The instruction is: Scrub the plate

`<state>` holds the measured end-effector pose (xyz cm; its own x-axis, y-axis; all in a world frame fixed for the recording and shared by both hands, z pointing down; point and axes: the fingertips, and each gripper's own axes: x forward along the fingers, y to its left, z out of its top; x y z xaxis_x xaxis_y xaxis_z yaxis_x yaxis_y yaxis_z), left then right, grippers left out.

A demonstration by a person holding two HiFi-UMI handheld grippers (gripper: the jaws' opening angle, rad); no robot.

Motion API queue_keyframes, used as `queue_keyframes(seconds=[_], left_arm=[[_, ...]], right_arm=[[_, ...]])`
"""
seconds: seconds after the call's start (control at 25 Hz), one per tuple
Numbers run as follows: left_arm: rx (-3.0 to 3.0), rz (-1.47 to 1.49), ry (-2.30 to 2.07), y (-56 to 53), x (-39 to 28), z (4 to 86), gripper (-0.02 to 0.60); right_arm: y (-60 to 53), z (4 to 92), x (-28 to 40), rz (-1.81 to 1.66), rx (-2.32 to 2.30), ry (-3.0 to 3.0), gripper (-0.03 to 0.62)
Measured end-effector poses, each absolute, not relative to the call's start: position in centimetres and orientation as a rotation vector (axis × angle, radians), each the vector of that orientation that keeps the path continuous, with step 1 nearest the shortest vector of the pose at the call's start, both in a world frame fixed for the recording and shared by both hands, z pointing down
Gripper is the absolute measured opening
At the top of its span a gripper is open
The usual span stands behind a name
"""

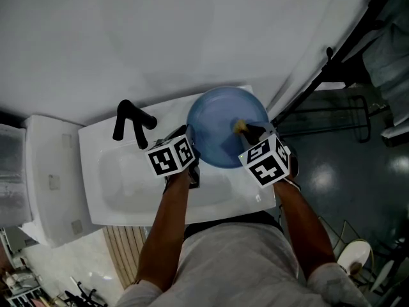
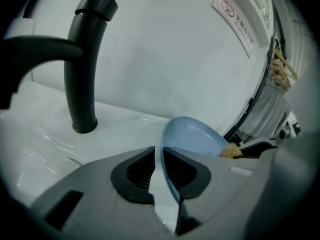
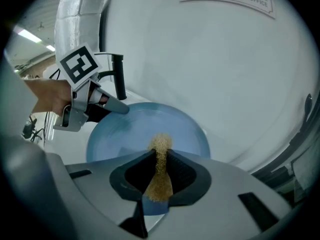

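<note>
While the left gripper [image 2: 160, 173] clamps the plate [image 1: 220, 123] by its rim, just right of the tap [image 1: 131, 121], the right gripper [image 3: 161, 176] pinches a scrubber [image 3: 161, 145] farther right, over the plate.

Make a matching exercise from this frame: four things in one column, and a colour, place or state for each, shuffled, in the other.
Things
1. plate
2. scrub pad
3. tap
4. sink

Descriptions
A. black, standing upright on the sink's edge
B. white, beneath the plate
C. tan, clamped between the jaws of the right gripper
D. blue, tilted, its rim gripped by the left gripper

Pairs: 1-D, 2-C, 3-A, 4-B
</note>
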<state>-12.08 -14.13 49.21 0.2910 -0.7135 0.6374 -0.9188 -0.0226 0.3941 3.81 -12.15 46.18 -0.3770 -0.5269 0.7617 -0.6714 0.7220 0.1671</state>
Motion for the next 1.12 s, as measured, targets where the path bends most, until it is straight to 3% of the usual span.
queue_keyframes(seconds=[0.28, 0.48, 0.8, 1.12], left_arm=[[1.857, 0.370, -1.519, -13.4, -13.2, 47.3, 0.101], [1.969, 0.351, -1.578, -13.0, -13.7, 43.5, 0.103], [2.228, 0.232, -1.628, -12.0, -12.8, 36.2, 0.095], [2.464, 0.017, -1.590, -10.2, -10.9, 30.0, 0.043]], right_arm=[[-12.8, 44.1, 4.2, 0.351, 1.025, -2.198, 0.063], [-13.4, 40.7, 4.2, 0.360, 1.110, -2.339, 0.063], [-12.5, 34.5, 3.1, 0.302, 1.143, -2.609, 0.063], [-10.7, 29.5, 2.5, 0.262, 1.099, -2.845, 0.063]])
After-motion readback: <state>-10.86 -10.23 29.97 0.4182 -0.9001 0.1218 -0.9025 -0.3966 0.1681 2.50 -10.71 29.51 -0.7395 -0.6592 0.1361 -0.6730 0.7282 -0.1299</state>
